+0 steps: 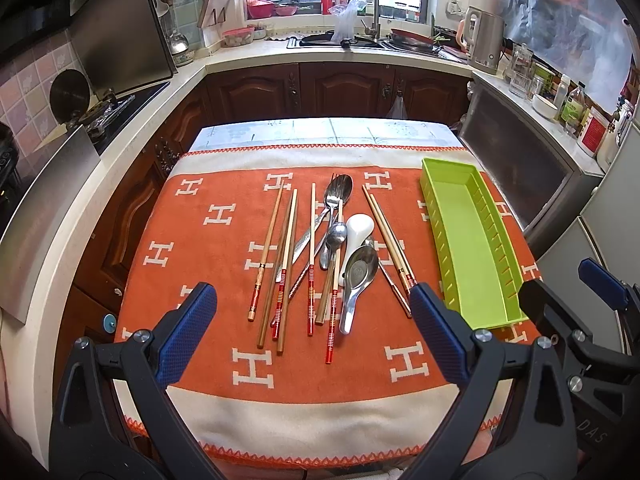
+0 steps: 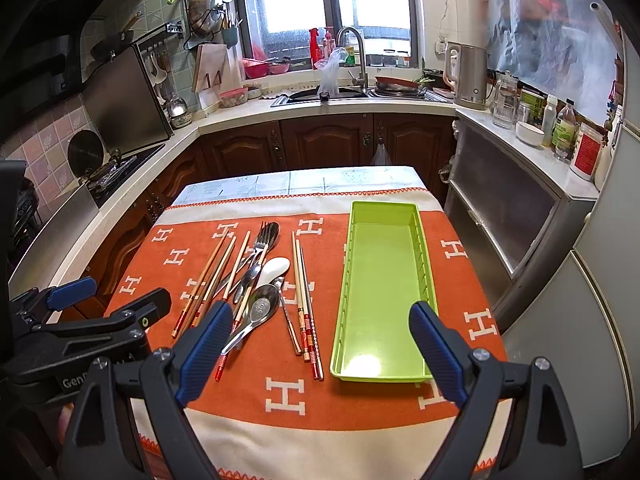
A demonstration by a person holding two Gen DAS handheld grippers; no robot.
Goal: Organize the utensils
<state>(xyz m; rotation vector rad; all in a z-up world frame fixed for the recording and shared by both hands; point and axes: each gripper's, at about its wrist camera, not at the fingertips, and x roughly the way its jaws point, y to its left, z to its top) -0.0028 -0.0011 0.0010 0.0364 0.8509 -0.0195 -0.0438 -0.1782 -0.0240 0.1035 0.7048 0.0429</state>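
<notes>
A pile of utensils lies on the orange cloth point(image 1: 200, 264): several chopsticks point(image 1: 284, 264), a fork point(image 1: 334, 196), metal spoons point(image 1: 360, 272), a white ceramic spoon point(image 1: 357, 232) and a knife. An empty green tray point(image 1: 468, 240) stands to their right; it also shows in the right wrist view point(image 2: 380, 292). My left gripper point(image 1: 312, 308) is open and empty, above the near ends of the utensils. My right gripper point(image 2: 320, 328) is open and empty, above the near ends of the chopsticks point(image 2: 306, 312) and the tray's front. The metal spoon point(image 2: 256, 312) lies near its left finger.
The table is covered by the orange and cream cloth point(image 2: 288, 400). Kitchen counters surround it: a stove point(image 1: 108, 108) on the left, a sink point(image 2: 332, 92) at the back, a kettle point(image 2: 468, 76) and jars on the right. A grey cabinet point(image 2: 512, 220) stands close to the table's right side.
</notes>
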